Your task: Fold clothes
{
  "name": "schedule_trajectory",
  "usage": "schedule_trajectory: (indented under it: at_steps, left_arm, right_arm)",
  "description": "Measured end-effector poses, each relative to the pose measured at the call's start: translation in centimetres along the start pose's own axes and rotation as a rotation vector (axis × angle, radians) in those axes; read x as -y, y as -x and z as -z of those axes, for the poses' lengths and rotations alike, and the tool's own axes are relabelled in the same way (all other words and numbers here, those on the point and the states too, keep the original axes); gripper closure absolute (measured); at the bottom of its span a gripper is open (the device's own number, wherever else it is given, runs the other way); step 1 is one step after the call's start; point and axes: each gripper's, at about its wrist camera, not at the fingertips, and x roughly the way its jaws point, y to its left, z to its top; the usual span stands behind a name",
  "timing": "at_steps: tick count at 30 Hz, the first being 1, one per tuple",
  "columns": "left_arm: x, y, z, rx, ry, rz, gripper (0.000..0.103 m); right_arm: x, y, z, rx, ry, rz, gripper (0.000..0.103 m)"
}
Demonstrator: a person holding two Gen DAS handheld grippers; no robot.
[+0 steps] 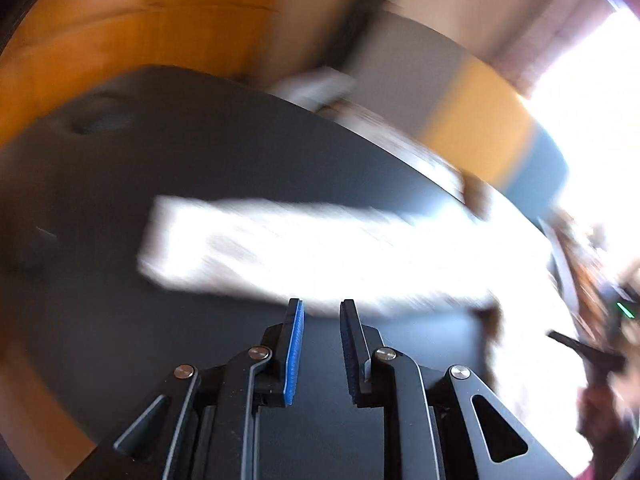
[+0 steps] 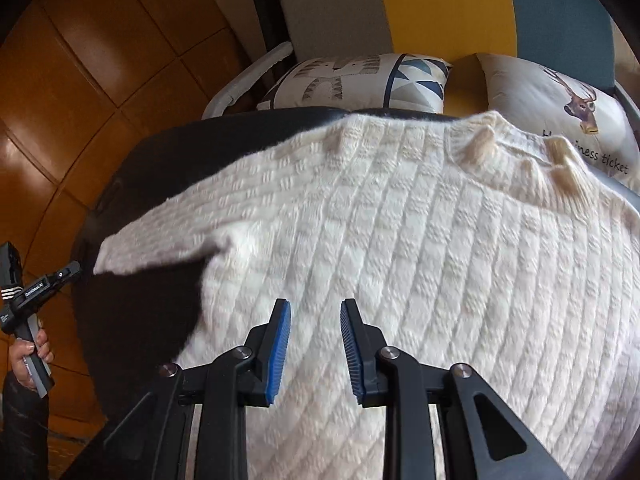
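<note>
A cream cable-knit sweater (image 2: 400,240) lies spread flat on a black table (image 2: 152,160), collar at the far right, one sleeve (image 2: 160,240) stretched out to the left. My right gripper (image 2: 315,312) is open and empty just above the sweater's body. My left gripper (image 1: 321,312) is open and empty over bare table, just short of the sleeve (image 1: 300,244), which shows blurred and overexposed in the left wrist view. In the right wrist view the left gripper (image 2: 60,276) sits at the far left, beside the sleeve's cuff.
A sofa with two printed cushions (image 2: 352,80) (image 2: 560,112) stands behind the table. Wooden floor (image 2: 80,80) lies to the left. The table's far edge (image 1: 280,96) curves across the left wrist view.
</note>
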Motion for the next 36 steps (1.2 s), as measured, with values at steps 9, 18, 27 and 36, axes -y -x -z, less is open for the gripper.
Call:
schedule_trajectory:
  at_steps: [9, 18, 27, 36]
  left_arm:
    - [12.7, -4.9, 10.4, -0.285, -0.205, 0.276, 0.084]
    - [14.8, -4.6, 13.1, -0.254, -0.24, 0.086, 0.103]
    - [14.2, -4.7, 13.2, -0.3, -0.153, 0.07, 0.1]
    - [17.6, -5.6, 14.5, -0.284, -0.301, -0.026, 0.092]
  right_arm:
    - [5.1, 5.2, 10.0, -0.016, -0.115, 0.138, 0.077]
    - [9.8, 8.1, 15.0, 0.011, -0.223, 0.201, 0.082]
    - [9.6, 8.3, 16.1, 0.079, -0.206, 0.234, 0.082]
    - [8.0, 10.1, 17.4, 0.107, -0.177, 0.255, 0.077]
